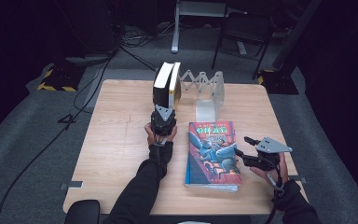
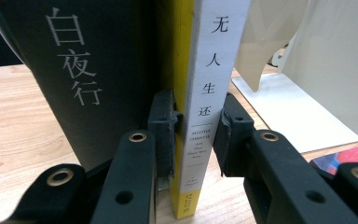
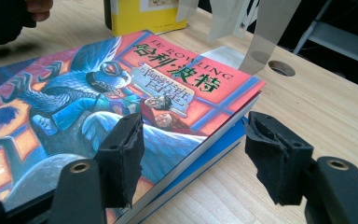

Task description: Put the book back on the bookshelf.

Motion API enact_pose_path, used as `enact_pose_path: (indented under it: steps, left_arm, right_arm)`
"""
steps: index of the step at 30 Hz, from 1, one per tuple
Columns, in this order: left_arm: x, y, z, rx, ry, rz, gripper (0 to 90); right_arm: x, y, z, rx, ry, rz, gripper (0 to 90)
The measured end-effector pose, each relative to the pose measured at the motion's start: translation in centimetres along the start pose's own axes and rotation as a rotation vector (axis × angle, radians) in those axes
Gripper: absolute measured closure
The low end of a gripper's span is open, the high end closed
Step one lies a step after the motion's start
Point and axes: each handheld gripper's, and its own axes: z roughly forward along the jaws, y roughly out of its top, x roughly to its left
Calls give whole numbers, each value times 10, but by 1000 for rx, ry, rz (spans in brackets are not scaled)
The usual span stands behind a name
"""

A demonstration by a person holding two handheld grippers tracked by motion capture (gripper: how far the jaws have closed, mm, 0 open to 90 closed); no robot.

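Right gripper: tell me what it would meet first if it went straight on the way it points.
The right gripper, jaws open, would probably meet the long edge of the colourful book lying flat on a blue book; depth is unclear.

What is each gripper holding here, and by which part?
The left gripper clamps the upright yellow book by its white spine, low down. The right gripper is open, straddling the edge of the flat illustrated book, gripping nothing.
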Motion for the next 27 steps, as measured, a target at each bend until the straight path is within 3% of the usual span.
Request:
enact_pose_path:
  steps: [3, 6, 12, 16, 23, 25, 27]
  left_arm:
    - [2, -1, 0, -1, -13, -9, 713]
    - [5, -4, -5, -2, -47, -55, 694]
    - [2, -9, -17, -3, -66, -11, 682]
    - [3, -12, -23, -1, -61, 8, 720]
    - [5, -12, -20, 9, -67, 22, 755]
    - [2, -10, -17, 13, -64, 50, 750]
    - [1, -10, -16, 13, -59, 51, 748]
  right_arm:
    - [1, 0, 0, 1, -1, -3, 375]
    - [0, 0, 0, 3, 0, -4, 374]
    - [0, 0, -3, 3, -7, -2, 374]
    - [0, -1, -5, 1, -6, -7, 375]
    - [0, -4, -6, 11, -6, -5, 375]
    - [0, -4, -6, 11, -5, -6, 375]
    - [0, -4, -6, 12, -5, -6, 376]
